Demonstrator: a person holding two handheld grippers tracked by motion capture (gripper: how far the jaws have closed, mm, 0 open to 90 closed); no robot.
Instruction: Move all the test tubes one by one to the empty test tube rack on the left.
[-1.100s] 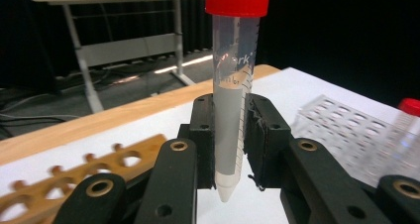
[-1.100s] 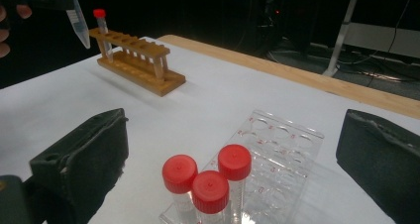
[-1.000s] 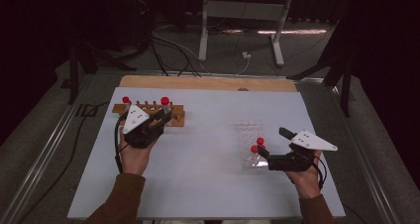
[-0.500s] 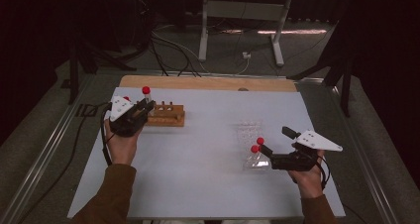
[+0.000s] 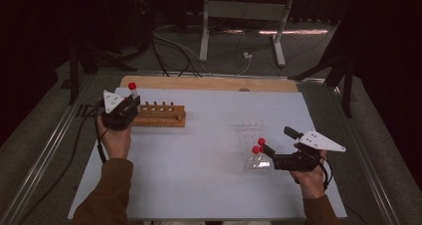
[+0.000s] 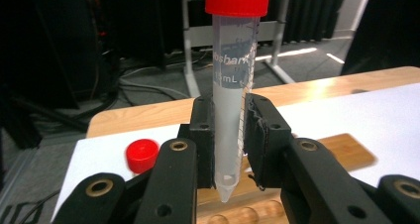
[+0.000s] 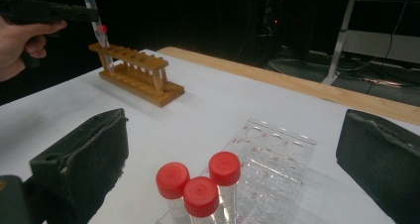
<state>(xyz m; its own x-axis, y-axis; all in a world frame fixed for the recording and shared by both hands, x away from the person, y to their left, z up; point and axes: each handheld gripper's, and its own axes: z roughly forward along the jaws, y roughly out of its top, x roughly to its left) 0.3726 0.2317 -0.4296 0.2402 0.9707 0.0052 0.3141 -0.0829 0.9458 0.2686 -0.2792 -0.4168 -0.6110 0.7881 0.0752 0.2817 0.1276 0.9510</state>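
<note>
My left gripper hovers over the left end of the wooden tube rack and is shut on a clear tube with a red cap. In the left gripper view the pads clamp the upright tube at mid-length, its pointed tip just above the rack's holes. Another red-capped tube stands in the rack beside it. My right gripper rests open at the right. Its pads stand wide on either side of three red-capped tubes in a clear plastic rack, touching none.
A white sheet covers the table, with a wooden strip along its far edge. Cables and a metal stand's legs lie on the dark floor beyond. Bare sheet lies between the two racks.
My left gripper has carried the tube leftward, from over the middle of the wooden rack to its left end. The right gripper has stayed where it was.
</note>
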